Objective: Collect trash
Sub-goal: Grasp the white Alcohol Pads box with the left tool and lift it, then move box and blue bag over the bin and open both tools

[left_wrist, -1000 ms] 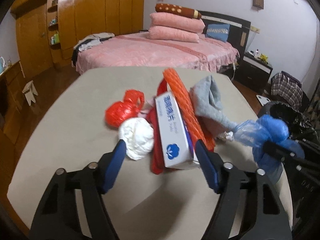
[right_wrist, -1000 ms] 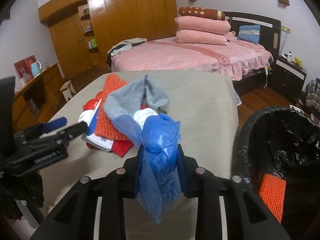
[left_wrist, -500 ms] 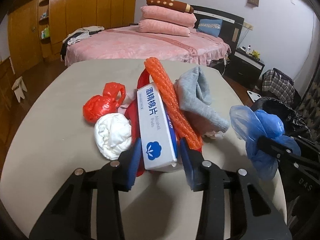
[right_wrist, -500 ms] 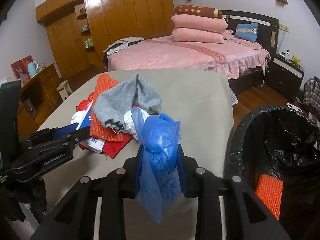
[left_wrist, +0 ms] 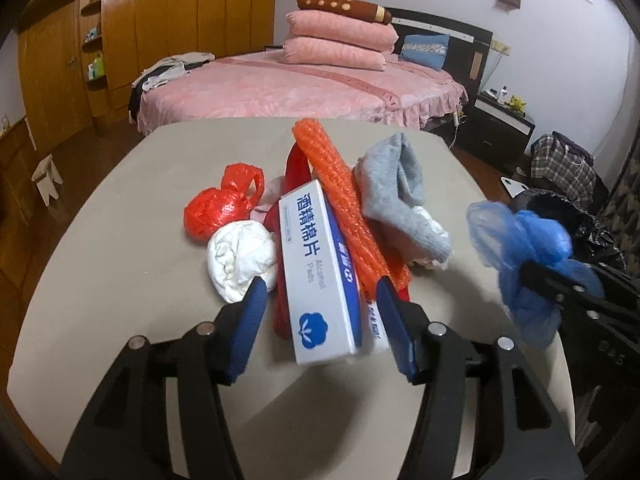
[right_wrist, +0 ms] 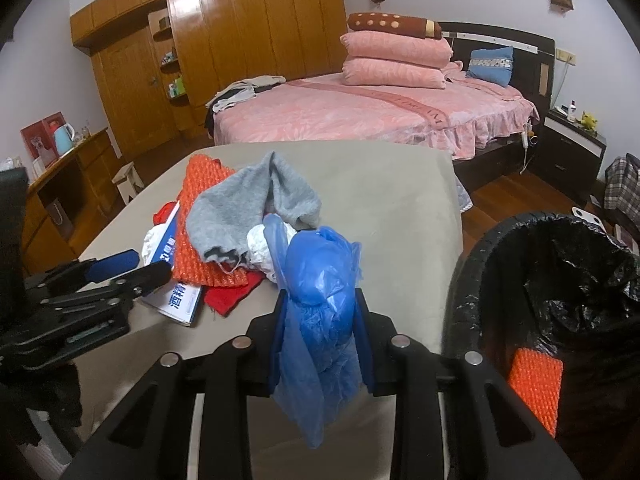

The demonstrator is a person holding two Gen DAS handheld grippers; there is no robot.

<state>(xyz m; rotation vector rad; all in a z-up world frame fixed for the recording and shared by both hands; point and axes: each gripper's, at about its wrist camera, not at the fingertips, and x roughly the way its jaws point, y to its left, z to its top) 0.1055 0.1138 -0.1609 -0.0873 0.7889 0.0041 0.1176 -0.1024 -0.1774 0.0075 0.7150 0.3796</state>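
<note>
Two grippers are at work over a heap of trash on the beige table. In the centre of the left wrist view, the white and blue cardboard box of alcohol pads lies tilted on the heap, its near end between the blue pads of the left gripper. The jaws stand around the box with a small gap on each side, so I cannot tell if they press it.

Just left of the box are a white crumpled plastic bag and a knotted red plastic bag. On its right side leans a long orange bubble-wrap piece, and further right a grey knitted sock lies over the heap.

At the lower centre of the right wrist view, the right gripper is closed tightly on a crumpled blue plastic bag, which hangs below the fingers. At the right edge of that view stands a bin lined with a black plastic bag, with another orange bubble-wrap piece inside. Behind the table, in the upper part, is a pink bed.
</note>
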